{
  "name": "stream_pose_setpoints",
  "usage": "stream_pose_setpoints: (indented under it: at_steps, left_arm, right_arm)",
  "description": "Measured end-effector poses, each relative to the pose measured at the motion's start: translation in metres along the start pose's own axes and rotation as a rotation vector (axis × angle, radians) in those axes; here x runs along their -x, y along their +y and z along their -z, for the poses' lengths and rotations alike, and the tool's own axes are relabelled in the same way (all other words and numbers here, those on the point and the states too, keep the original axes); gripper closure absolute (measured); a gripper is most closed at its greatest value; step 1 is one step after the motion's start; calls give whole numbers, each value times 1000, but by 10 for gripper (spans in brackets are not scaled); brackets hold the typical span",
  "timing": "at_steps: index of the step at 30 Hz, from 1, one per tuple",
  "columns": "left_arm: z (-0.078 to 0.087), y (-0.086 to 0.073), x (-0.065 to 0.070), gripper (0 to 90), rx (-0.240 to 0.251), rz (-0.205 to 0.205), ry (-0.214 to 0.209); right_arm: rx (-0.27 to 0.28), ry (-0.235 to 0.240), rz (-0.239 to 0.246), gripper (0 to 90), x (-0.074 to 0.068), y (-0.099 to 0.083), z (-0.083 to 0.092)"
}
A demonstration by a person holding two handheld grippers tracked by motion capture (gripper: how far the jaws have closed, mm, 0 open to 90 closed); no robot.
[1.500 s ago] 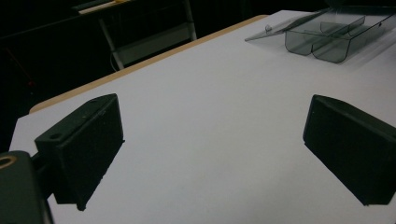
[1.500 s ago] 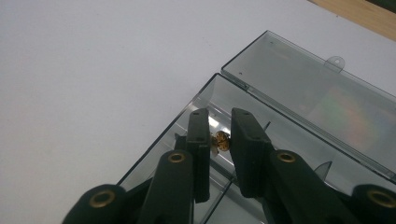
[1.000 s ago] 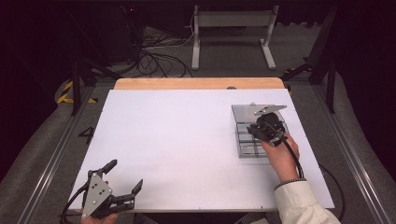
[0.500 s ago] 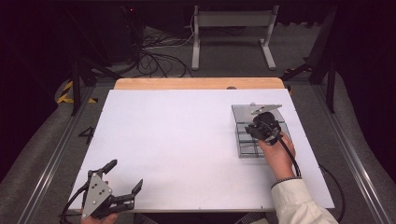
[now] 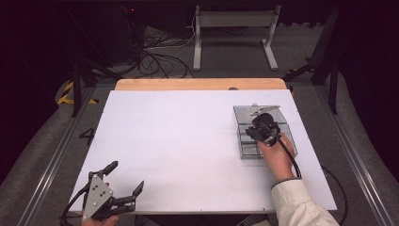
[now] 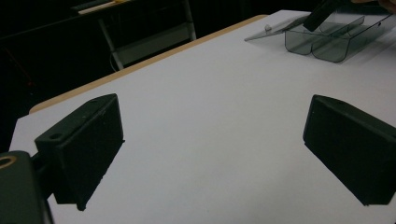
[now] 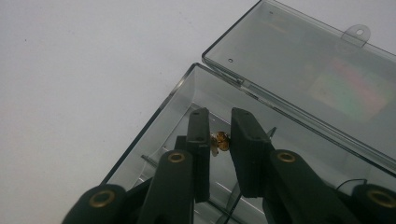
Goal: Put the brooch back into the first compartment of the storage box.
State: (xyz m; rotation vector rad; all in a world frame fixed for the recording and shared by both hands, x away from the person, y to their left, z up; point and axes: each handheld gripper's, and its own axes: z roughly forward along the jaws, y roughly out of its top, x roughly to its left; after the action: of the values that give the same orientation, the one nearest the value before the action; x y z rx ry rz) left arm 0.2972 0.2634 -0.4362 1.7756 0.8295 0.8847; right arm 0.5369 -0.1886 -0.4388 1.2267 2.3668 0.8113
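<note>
**Tiny brass part pinched over the open organiser box**

The right hand-held gripper [image 7: 219, 140] has its jaws pressed nearly together on a small brass piece [image 7: 219, 141], held just above a compartment of the clear box [image 7: 154, 126], beside the box's opened lid [image 7: 303, 70]. The piece looks light, hard, smooth and apt to slip; the pad tips should pinch its middle. The left hand-held gripper [image 5: 120, 183], well apart from the box, stands spread and empty.

Black two-jaw tongs [image 7: 218, 140], brass screws, grey three-cornered plate [image 5: 97, 197], cream sleeve [image 5: 301, 205]

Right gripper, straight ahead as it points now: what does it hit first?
Likely the floor of the clear box just beyond its jaws; the right gripper is shut on a small brass piece. Depth is unclear.
</note>
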Motion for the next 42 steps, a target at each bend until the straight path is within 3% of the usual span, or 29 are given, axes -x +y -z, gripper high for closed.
stream_pose_setpoints:
  at_steps: [9, 18, 29, 36, 42]
  left_arm:
    - [0, 0, 0, 56, 1, 1, 0]
    - [0, 0, 0, 56, 0, 1, 0]
    - [0, 0, 0, 56, 2, 6, 2]
    - [0, 0, 0, 56, 1, 2, 1]
    - [0, 0, 0, 55, 0, 2, 3]
  right_arm:
    - [-14, -8, 4, 775, -1, 1, -4]
    - [10, -19, 26, 635, -4, 1, 3]
    - [101, 23, 51, 376, -12, 0, 29]
    - [143, 42, 78, 319, -17, -2, 44]
    - [147, 47, 87, 261, -19, -4, 49]
